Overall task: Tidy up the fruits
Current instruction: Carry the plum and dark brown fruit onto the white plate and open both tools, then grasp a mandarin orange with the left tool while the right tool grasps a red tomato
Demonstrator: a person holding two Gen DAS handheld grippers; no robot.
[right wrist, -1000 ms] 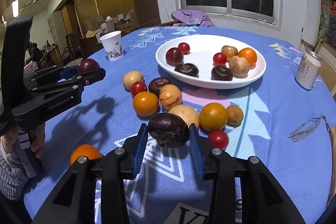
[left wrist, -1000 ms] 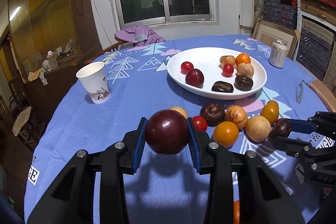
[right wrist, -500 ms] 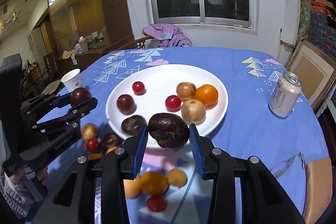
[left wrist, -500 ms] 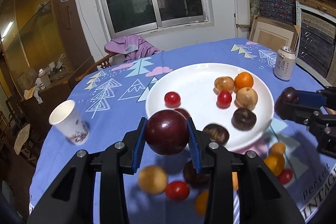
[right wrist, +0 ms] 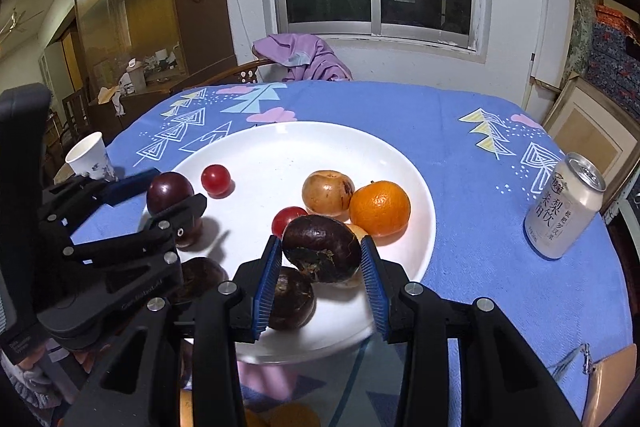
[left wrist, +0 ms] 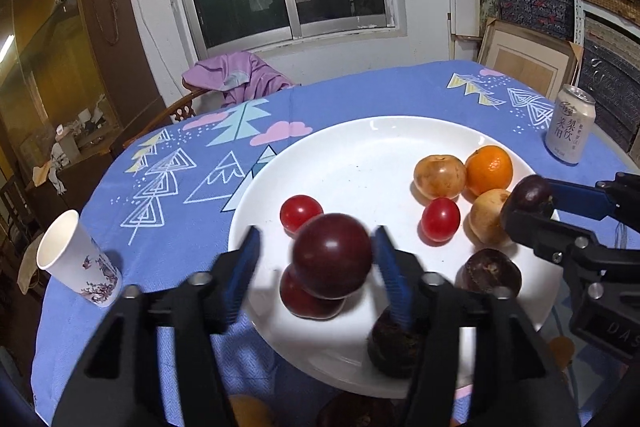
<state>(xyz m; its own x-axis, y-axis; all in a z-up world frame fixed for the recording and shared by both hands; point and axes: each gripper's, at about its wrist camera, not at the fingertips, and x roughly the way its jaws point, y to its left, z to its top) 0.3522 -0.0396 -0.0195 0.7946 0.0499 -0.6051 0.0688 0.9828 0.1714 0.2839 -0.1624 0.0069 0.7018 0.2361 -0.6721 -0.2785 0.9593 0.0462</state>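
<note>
A dark window and a cluttered room sit behind a round bench (left wrist: 360,95) under a blue patterned cloth, paper cup (left wrist: 76,261) off at the far left. Over to the white plate (left wrist: 360,147), and here's the left tool (left wrist: 316,259): its jaws are opening, blue pads clear on both sides of the dark red plum (left wrist: 332,255), which looks loose between them, directly above a second plum (left wrist: 308,301) lying on the plate. So the drop spot is straight below, near the plate's left rim, and that fruit underneath could nudge it sideways. Moving right, the tomatoes, the tan fruits and the orange (left wrist: 489,169) cluster mid-plate. Then the right tool (right wrist: 322,263), jaws just starting to open, the wrinkled dark fruit (right wrist: 322,249) caught between the pads over the plate's near edge, another dark fruit (right wrist: 290,297) below it. Drink can (right wrist: 564,207) stands far right.
</note>
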